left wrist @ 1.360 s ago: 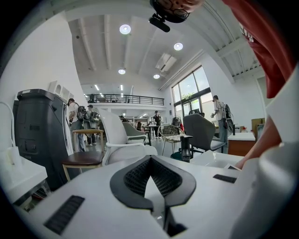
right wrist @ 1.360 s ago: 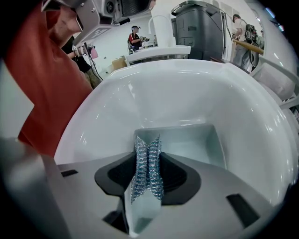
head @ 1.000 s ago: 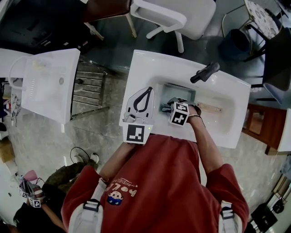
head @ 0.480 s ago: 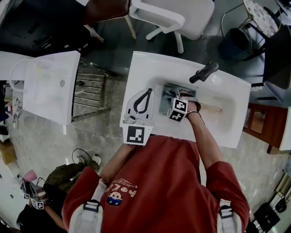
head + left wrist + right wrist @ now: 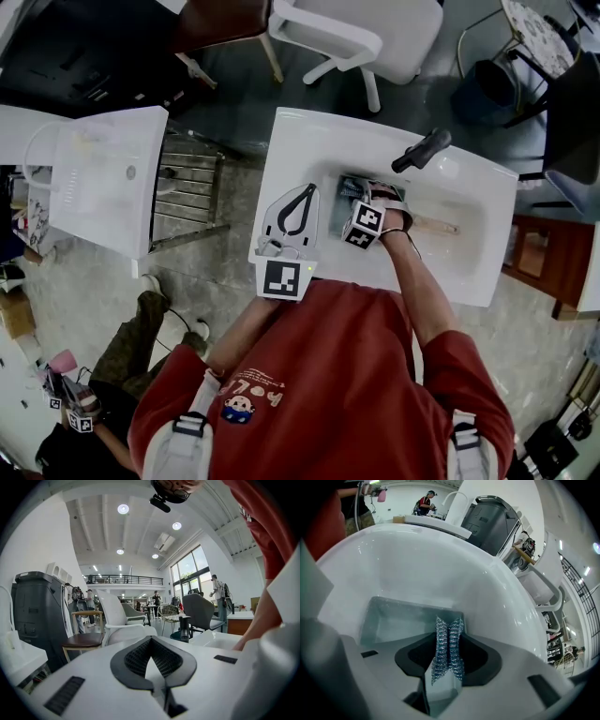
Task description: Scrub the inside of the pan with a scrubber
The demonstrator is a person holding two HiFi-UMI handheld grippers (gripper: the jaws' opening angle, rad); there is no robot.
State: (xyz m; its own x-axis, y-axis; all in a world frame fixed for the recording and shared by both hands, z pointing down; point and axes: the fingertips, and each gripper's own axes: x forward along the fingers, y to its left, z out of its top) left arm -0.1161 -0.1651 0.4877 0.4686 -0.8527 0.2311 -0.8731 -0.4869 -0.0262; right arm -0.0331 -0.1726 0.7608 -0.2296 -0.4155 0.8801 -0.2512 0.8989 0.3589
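Note:
A rectangular grey-green pan [image 5: 348, 187] [image 5: 389, 616] lies in the white sink basin [image 5: 469, 234]. A wooden handle [image 5: 433, 225] shows to the right of the hand. My right gripper [image 5: 354, 202] [image 5: 449, 625] reaches into the basin over the pan, shut on a silvery mesh scrubber [image 5: 447, 646]. The scrubber hangs just above the pan's near rim; I cannot tell whether it touches. My left gripper [image 5: 306, 188] [image 5: 151, 641] rests on the sink's left rim, pointing away from the pan, jaws together with nothing between them.
A black faucet [image 5: 422, 149] stands at the back of the sink [image 5: 454, 559]. A second white sink [image 5: 103, 178] is to the left, with a metal rack [image 5: 187, 183] between them. A white chair [image 5: 356, 37] stands behind. A person's leg [image 5: 141, 328] is at lower left.
My right gripper has shifted a little farther into the basin, over the pan, still holding the scrubber. The left gripper has stayed put. A person's leg has come into view at lower left.

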